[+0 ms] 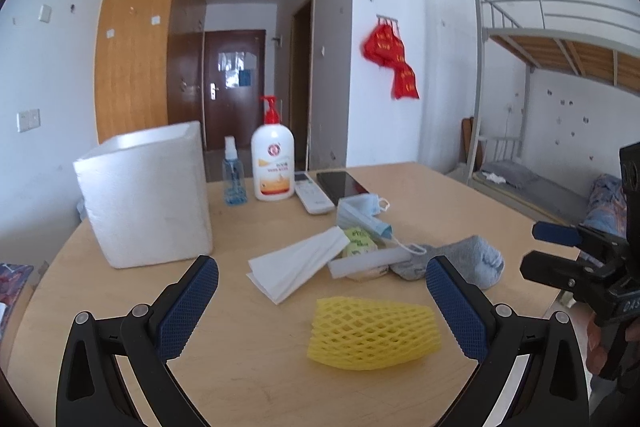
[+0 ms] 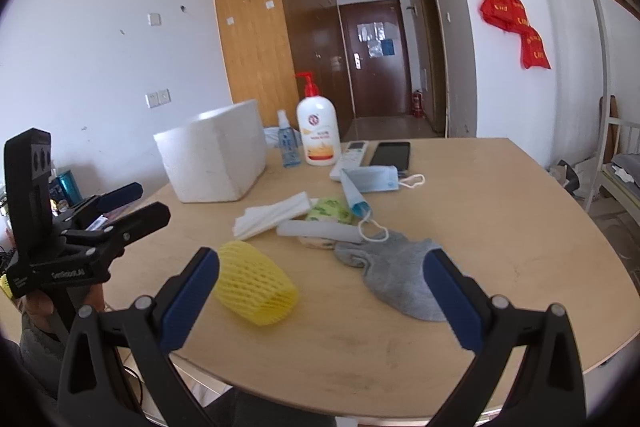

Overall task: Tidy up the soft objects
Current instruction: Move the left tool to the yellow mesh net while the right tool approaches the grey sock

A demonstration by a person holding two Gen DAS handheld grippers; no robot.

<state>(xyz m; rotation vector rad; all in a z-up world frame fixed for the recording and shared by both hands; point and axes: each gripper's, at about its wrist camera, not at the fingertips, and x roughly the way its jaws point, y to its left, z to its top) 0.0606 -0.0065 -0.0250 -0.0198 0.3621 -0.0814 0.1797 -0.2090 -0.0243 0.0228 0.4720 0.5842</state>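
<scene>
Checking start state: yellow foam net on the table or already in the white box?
On the table: the yellow foam net lies on its side, apart from the white foam box.

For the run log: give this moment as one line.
left gripper: open, empty | right gripper: open, empty | yellow foam net, grey sock: untouched on table

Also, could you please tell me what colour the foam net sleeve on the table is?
The foam net sleeve is yellow, clearest in the left wrist view.
</scene>
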